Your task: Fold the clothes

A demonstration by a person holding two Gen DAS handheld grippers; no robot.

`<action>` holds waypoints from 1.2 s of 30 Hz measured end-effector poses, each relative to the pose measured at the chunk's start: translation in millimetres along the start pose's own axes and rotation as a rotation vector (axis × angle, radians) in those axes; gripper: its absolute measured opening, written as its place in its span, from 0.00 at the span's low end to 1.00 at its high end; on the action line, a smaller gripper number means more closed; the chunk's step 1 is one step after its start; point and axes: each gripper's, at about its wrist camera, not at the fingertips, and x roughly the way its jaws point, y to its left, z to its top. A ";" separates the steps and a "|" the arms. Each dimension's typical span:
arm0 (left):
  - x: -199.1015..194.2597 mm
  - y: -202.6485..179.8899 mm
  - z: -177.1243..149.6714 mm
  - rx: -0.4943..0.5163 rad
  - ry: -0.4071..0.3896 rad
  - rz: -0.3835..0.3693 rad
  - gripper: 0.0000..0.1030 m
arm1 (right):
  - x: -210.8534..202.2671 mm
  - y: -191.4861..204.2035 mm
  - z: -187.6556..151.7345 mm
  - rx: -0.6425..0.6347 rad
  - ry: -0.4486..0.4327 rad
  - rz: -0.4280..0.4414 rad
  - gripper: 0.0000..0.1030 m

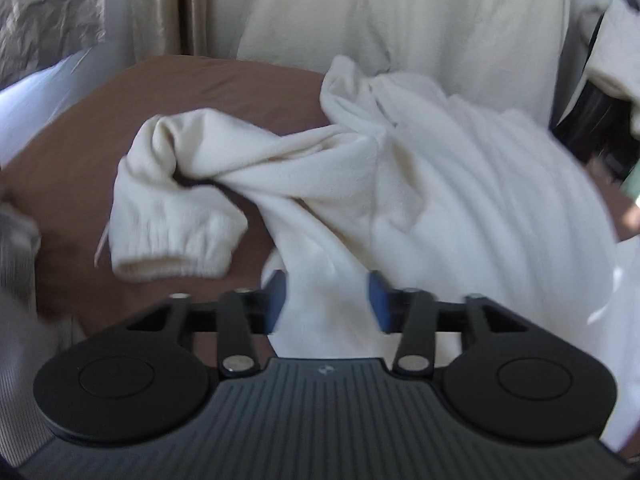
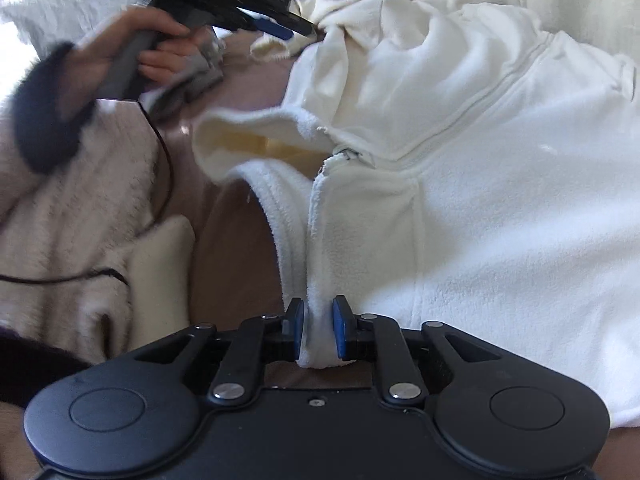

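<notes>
A white fleece zip jacket (image 1: pixel 440 184) lies crumpled on a brown bed cover (image 1: pixel 80 160). Its twisted sleeve ends in a ribbed cuff (image 1: pixel 172 236) at the left. My left gripper (image 1: pixel 327 300) stands open over a fold of the jacket, and cloth lies loose between its blue pads (image 1: pixel 276 300). In the right wrist view the jacket (image 2: pixel 500 200) shows its zip (image 2: pixel 460 120). My right gripper (image 2: pixel 319 326) is shut on the jacket's front hem by the zip edge. The left gripper (image 2: pixel 298 28), held by a hand (image 2: pixel 120 48), reaches the sleeve at top left.
A beige fluffy garment (image 2: pixel 80 200) with a thin black cable (image 2: pixel 164 168) over it lies left of the jacket. Grey cloth (image 2: pixel 192 80) sits under the hand. A large cream cushion (image 1: pixel 400 20) and curtains (image 1: pixel 168 8) stand behind the bed.
</notes>
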 end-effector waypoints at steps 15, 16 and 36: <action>-7.2 51.2 -11.1 -0.109 -0.056 0.244 0.05 | -113.3 -149.5 -41.0 0.683 -0.438 -0.034 0.50; -3.3 61.1 -16.8 -0.139 -0.005 0.263 0.06 | -113.7 -147.8 -40.8 0.681 -0.443 -0.045 0.50; -60.3 -129.4 -22.5 0.152 -0.126 -0.284 0.56 | -183.0 -229.3 -134.3 1.290 -0.640 0.045 0.67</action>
